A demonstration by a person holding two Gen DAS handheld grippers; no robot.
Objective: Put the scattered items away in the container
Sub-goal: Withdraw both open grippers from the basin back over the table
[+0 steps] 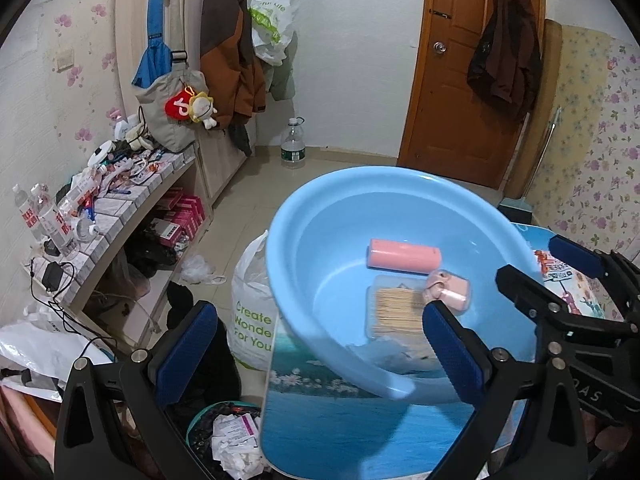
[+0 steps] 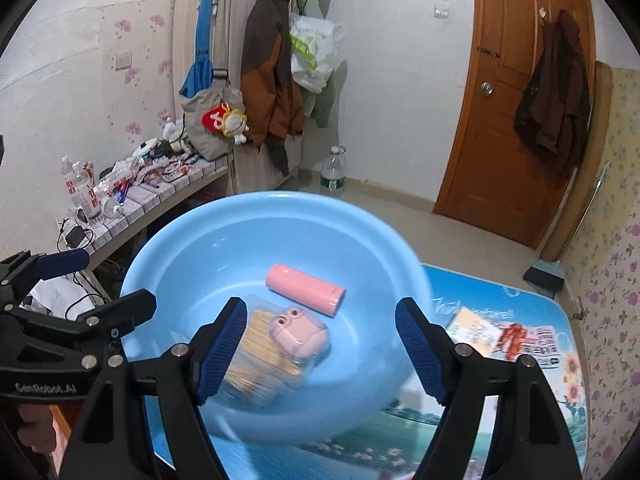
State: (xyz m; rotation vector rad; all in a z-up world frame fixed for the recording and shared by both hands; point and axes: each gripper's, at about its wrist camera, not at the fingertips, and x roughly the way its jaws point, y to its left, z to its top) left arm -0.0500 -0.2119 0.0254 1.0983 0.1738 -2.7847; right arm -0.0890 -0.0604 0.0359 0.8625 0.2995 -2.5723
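Both jaws are wide open and hold nothing: the left gripper [image 1: 320, 344] and right gripper [image 2: 320, 344] hang over the blue basin [image 2: 192, 248], and the flat snack packet [image 2: 516, 340] left on the tabletop [image 2: 500, 440] looks light, thin and crinkly, best pinched by an edge.

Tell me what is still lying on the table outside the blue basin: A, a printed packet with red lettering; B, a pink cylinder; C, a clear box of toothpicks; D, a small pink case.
A: the printed packet lies on the table to the right of the blue basin, while the three pink and clear items sit inside the basin.

Blue basin [image 2: 248, 240] between open fingers [image 2: 416, 344]
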